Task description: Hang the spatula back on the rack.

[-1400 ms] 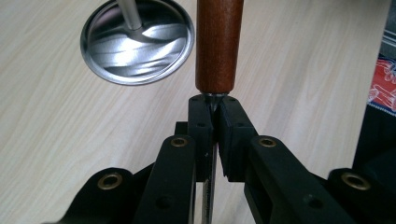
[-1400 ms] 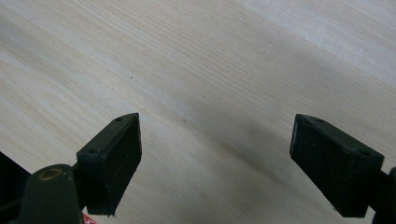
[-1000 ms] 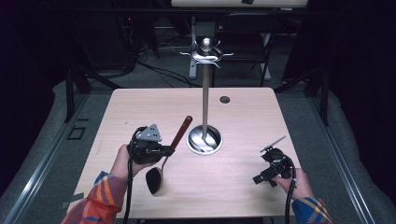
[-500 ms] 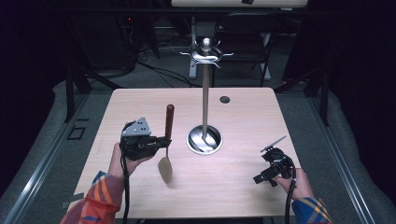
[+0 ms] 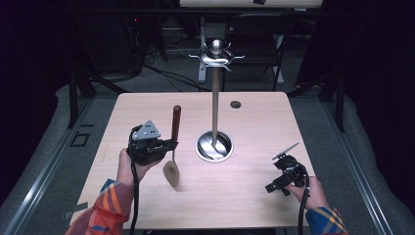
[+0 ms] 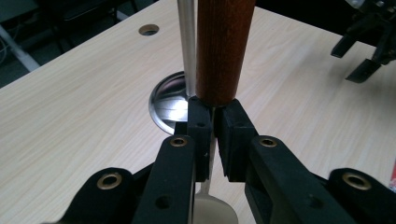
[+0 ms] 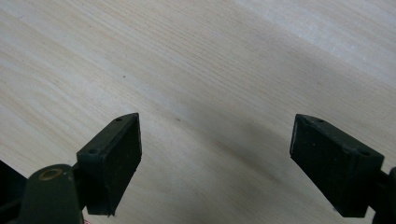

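Nearest me on the bench [image 5: 254, 196], my left gripper [image 5: 169, 143] has its jaws pinched tight on a spoon [image 5: 172, 147], at the thin metal neck just below where the wooden handle begins. From the left gripper view, the handle [image 6: 223, 46] is a round, reddish-brown dowel with fine grain, standing nearly upright above the jaws and running off the top edge; the pale metal bowl [image 6: 212, 212] hangs below and is cut off by the bottom edge. From the high view, the spoon hangs bowl-down over the left half of the bench, left of the stand, its bowl clear of the surface as far as I can judge. My right gripper [image 5: 275, 187] sits low at the near right corner, well apart from the spoon, its jaws spread wide with nothing between them but bare pale wood in the right gripper view. Farther out, a shiny round base [image 5: 214, 146] carries a tall metal pole [image 5: 215, 107] topped with curled hooks [image 5: 216, 56]. Beyond that, a small dark hole [image 5: 236, 104] marks the bench near its far edge
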Motion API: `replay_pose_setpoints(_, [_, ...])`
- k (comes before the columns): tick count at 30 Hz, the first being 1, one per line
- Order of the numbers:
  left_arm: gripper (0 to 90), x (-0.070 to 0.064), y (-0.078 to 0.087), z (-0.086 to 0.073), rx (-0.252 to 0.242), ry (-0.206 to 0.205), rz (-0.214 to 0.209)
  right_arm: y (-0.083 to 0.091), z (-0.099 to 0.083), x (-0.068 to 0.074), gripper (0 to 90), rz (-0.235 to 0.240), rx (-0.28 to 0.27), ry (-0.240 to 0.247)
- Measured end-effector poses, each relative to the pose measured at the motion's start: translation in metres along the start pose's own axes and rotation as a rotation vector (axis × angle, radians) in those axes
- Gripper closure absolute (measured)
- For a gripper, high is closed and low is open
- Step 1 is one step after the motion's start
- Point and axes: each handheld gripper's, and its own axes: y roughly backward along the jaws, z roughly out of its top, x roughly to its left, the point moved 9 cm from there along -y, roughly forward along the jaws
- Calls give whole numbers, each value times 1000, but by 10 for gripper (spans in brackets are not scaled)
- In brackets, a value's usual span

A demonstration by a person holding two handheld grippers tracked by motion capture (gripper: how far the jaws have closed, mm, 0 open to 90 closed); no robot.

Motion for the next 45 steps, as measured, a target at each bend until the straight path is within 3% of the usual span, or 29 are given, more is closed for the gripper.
replay_pose_setpoints(6, [840, 1, -3, 8, 3, -12, 11, -1, 0, 1, 162, -9, 5, -1])
replay_pose_setpoints(9, [840, 3, -4, 12, 0, -8, 16, -1, 0, 3, 162, 10, 2, -4])
replay_pose_setpoints(19, [840, 11, -9, 34, -14, 0, 40, 0, 0, -1, 160, -14, 2, -5])
replay_pose_setpoints(37, [838, 17, -11, 63, -50, 45, 73, 0, 1, 0, 160, -9, -17, -3])
replay_pose_setpoints(45, [838, 15, -11, 73, -45, 25, 67, 1, 0, -1, 160, -15, -11, 5])
